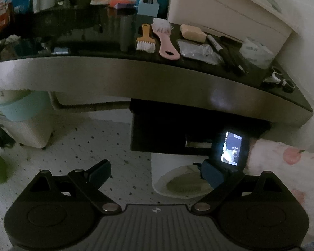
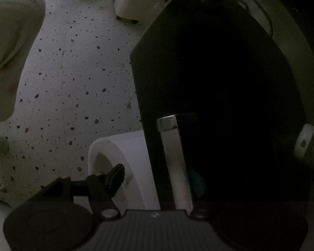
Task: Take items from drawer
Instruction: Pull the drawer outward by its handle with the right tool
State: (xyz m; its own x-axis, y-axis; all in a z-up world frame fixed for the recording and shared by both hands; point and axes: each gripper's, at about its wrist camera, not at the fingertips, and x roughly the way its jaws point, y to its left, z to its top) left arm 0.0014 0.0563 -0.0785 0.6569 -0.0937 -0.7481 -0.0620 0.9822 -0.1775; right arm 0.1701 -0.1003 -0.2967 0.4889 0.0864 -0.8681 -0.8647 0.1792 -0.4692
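1. Right tongs (image 2: 157, 175): the jaws stand apart with the drawer's handle (image 2: 173, 159) between them. The near finger (image 2: 116, 174) is clear of the bar, and the far one is lost in the dark, so nothing is clamped yet.
2. The step looks like taking the handle to work the drawer (image 2: 209, 83). Centre the bar between the fingers, close squarely on it, and pull straight out along the drawer's travel. A slanted pull may slip off the smooth metal.
3. The drawer front fills the space just ahead of the right tongs. I cannot tell whether it is ajar, and its contents are hidden.
4. Left tongs (image 1: 156, 170): jaws wide apart and empty, hanging over the floor (image 1: 83, 142) beside the right tongs' lit screen (image 1: 231, 148). Keep them back, ready to reach in.
5. Above and beyond both, the counter (image 1: 115, 77) already carries a brush (image 1: 164, 39), soap (image 1: 192, 33) and markers (image 1: 226, 50), so leave a bare spot for what comes out.
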